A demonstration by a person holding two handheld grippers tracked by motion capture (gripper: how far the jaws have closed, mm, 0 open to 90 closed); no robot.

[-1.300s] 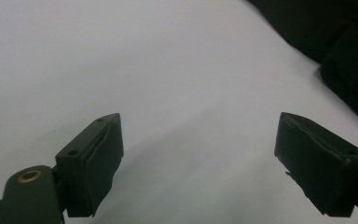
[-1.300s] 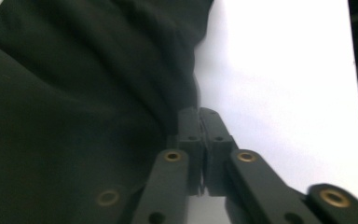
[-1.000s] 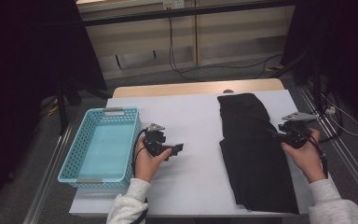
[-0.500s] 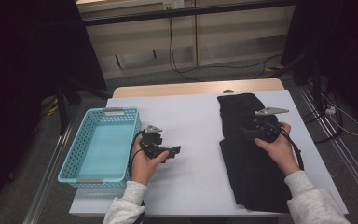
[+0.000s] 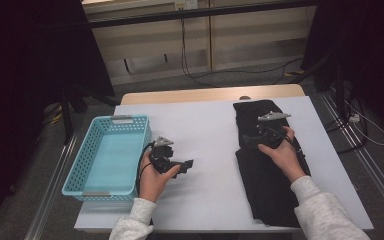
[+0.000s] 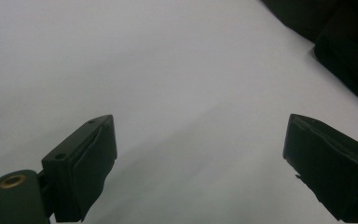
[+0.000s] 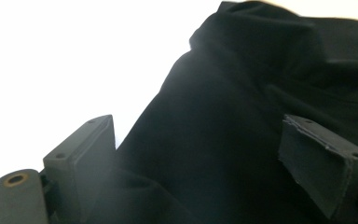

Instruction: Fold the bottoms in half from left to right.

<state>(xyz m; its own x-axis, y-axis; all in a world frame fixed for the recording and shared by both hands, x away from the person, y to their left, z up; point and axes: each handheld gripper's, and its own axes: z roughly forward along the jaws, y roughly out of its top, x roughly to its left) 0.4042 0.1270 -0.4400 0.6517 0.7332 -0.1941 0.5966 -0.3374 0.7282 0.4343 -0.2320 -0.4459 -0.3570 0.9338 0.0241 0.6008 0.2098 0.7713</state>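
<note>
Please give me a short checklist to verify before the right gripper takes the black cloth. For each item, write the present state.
1. Right gripper jaws wide enough: ok, they have just been opening and stand apart.
2. Right gripper over the black cloth: ok, its own view looks along the jaws onto the fabric.
3. Pads pressing on the cloth: cannot tell, the fabric lies between the jaws, but contact is unclear.
4. Left gripper free: ok, open over the bare white table, nothing between its jaws.
5. Blue basket ready to receive: ok, nothing lies inside it.
6. Cloth flat for a clean pinch: not ok, it lies folded in layers.
</note>
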